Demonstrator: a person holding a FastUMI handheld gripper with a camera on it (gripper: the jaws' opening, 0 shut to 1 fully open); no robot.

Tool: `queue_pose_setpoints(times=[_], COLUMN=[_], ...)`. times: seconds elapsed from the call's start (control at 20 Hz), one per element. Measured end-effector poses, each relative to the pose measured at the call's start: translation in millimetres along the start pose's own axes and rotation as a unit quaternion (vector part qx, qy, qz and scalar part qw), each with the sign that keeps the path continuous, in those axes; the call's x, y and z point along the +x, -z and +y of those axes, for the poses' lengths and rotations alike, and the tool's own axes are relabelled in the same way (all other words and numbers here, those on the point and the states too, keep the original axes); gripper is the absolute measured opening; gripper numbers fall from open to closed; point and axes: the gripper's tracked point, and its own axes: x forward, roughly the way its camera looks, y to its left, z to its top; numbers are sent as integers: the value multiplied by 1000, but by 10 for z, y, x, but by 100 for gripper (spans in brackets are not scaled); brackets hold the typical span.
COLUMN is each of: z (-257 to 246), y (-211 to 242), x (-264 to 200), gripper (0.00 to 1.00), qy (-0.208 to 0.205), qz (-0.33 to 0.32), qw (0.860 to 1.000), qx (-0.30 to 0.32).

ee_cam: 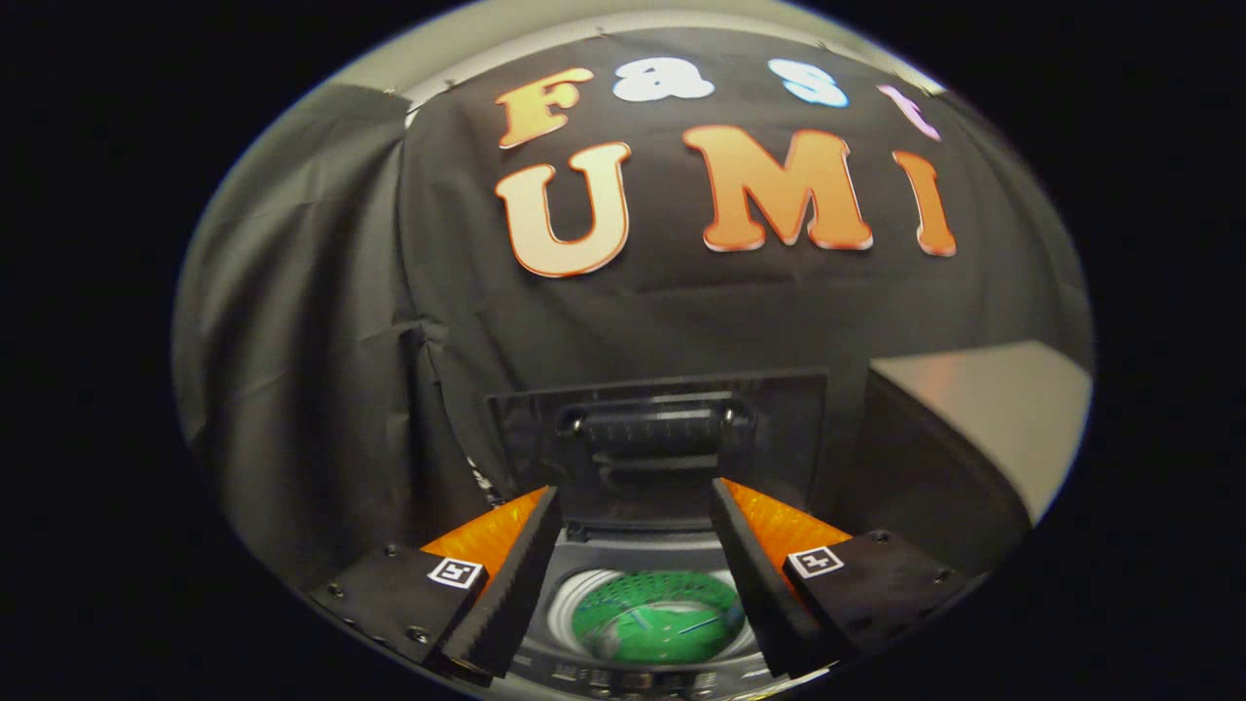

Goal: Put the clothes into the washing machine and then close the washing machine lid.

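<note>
A small top-loading washing machine [642,570] sits below and just ahead of my fingers. Its dark lid [657,443] stands raised upright behind the drum opening, with a handle bar across it. Down in the round drum [657,618] lies something green, seen between my fingers. My gripper [638,501] hovers above the machine, open, with nothing between its fingers. The fingertips frame the lower part of the upright lid without touching it.
Black cloth covers the booth wall behind the machine. A pale flat surface [993,409], like a table top, lies off to the right beyond the right finger, with a dark side below it.
</note>
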Motion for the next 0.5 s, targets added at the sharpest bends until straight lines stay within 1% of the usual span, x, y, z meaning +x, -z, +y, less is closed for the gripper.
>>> queue_pose_setpoints(times=[0.2,0.3,0.5], z=[-111,-124,-302], y=[-583,-882,-1358], x=[48,166,536], gripper=[98,98,98], qy=[8,4,13], qz=[-47,-67,-80], qw=[998,997,996], qx=[-41,-34,-32])
